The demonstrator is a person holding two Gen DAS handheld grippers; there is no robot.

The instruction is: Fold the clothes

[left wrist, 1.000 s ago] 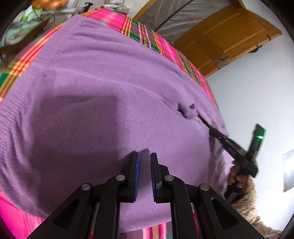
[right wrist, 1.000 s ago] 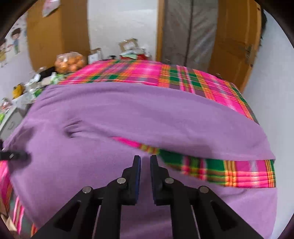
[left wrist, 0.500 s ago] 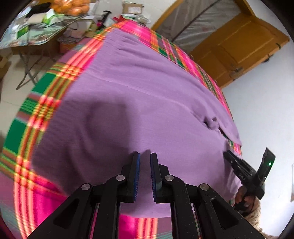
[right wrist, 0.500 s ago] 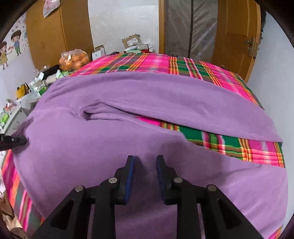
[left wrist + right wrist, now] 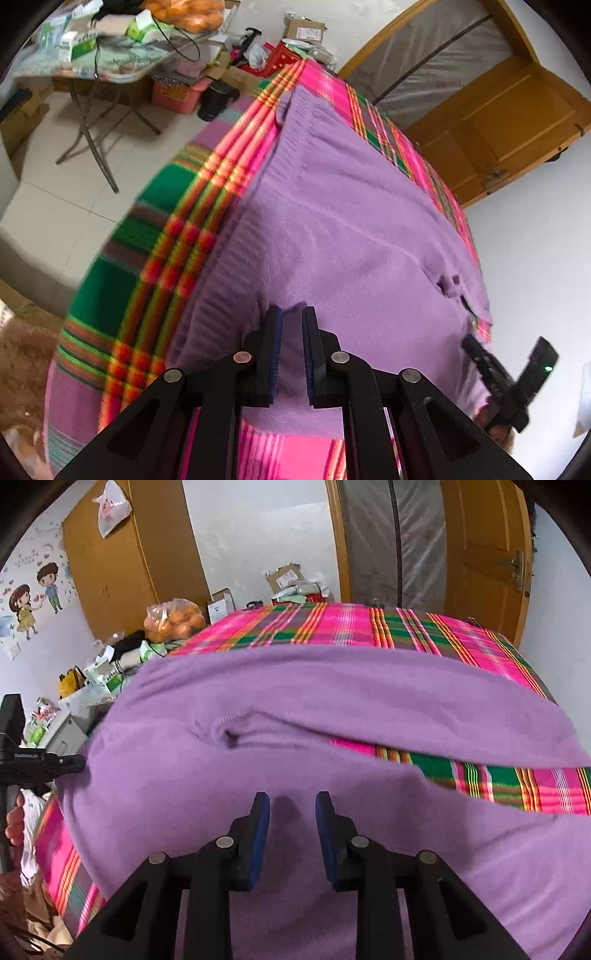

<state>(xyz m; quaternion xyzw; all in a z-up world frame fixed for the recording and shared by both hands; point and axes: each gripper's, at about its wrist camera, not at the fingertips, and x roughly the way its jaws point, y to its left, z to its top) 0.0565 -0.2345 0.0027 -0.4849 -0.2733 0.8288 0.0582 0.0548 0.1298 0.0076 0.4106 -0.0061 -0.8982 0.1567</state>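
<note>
A purple sweater lies spread over a bed covered by a pink and green plaid blanket. My left gripper sits at the sweater's near hem, its fingers close together with a pinch of purple fabric bunched at the tips. In the right wrist view the sweater fills the foreground, and one sleeve runs across the blanket. My right gripper hovers open just above the fabric with nothing between its fingers. Each gripper shows in the other's view: the right gripper and the left gripper.
A cluttered folding table and boxes stand on the tiled floor left of the bed. A bag of oranges sits beside a wooden wardrobe. A wooden door stands beyond the bed, and a white wall runs along its right side.
My right gripper's fingers have spread apart and it has backed off slightly. My left gripper has swung toward the bed's left edge, bringing the floor and table into view.
</note>
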